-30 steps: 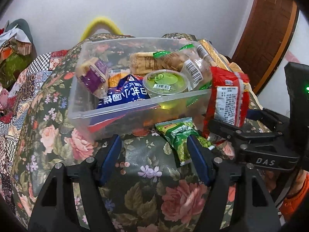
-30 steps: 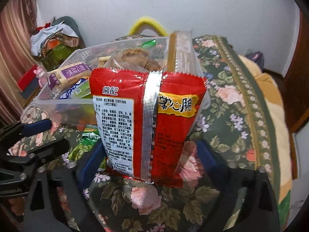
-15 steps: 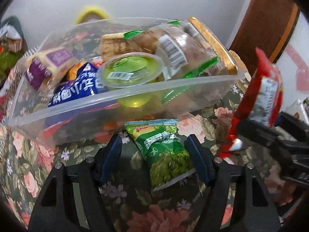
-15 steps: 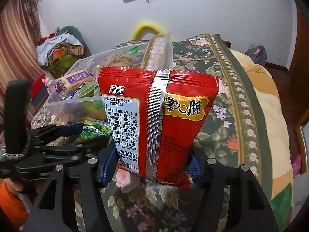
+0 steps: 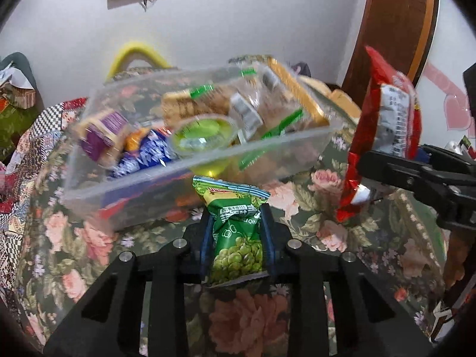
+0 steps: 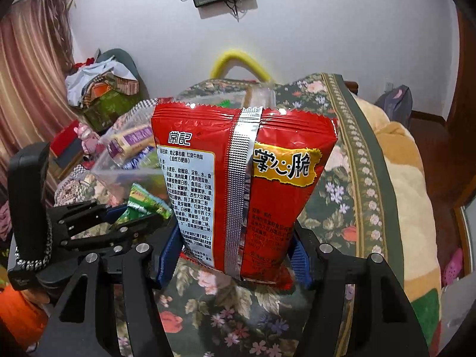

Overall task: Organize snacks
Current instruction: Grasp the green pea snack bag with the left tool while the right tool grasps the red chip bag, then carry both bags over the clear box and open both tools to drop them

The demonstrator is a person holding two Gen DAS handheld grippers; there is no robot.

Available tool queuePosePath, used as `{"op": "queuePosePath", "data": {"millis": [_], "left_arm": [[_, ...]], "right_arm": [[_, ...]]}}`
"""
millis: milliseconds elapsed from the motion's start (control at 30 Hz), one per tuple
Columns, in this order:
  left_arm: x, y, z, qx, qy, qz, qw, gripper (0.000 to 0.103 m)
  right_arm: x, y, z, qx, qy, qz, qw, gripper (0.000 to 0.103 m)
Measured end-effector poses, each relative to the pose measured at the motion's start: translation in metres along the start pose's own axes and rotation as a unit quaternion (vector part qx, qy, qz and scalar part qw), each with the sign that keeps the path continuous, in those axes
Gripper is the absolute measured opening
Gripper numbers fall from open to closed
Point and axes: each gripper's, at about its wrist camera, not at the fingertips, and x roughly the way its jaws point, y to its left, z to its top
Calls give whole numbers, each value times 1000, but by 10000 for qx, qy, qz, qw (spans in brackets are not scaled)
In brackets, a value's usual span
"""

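My left gripper (image 5: 236,238) is shut on a green pea snack packet (image 5: 236,232) and holds it just in front of the clear plastic bin (image 5: 125,184). The bin holds several snacks, among them a green jelly cup (image 5: 205,138) and biscuit packs. My right gripper (image 6: 235,261) is shut on a red noodle-snack bag (image 6: 244,187), held upright above the floral cloth. In the left wrist view the red bag (image 5: 386,136) is at the right of the bin. In the right wrist view the left gripper (image 6: 131,220) with the green packet (image 6: 145,202) is at lower left.
The bin stands on a floral cloth (image 5: 253,327) over a bed or table. A yellow curved handle (image 5: 136,53) rises behind it. A wooden door (image 5: 395,29) is at the right, a pile of clothes (image 6: 101,89) at the left, a blanket (image 6: 410,196) at the right.
My left gripper closed on the green packet and lifted it. My right gripper raised the red bag higher, away from the bin's right end.
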Motion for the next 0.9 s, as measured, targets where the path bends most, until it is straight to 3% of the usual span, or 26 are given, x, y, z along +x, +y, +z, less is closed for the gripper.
{"op": "queuePosePath", "data": {"millis": [400, 700, 900], "left_arm": [[-60, 24, 27, -151, -791, 209, 9965, 29], [-61, 67, 61, -380, -1053, 467, 9926, 29], [-47, 87, 73, -566, -974, 516, 9923, 29]], "right_arm": [[-8, 24, 36, -153, -426, 185, 9988, 59], [6, 48, 64, -238, -654, 402, 9968, 60], [33, 61, 75, -320, -451, 487, 9973, 60]]}}
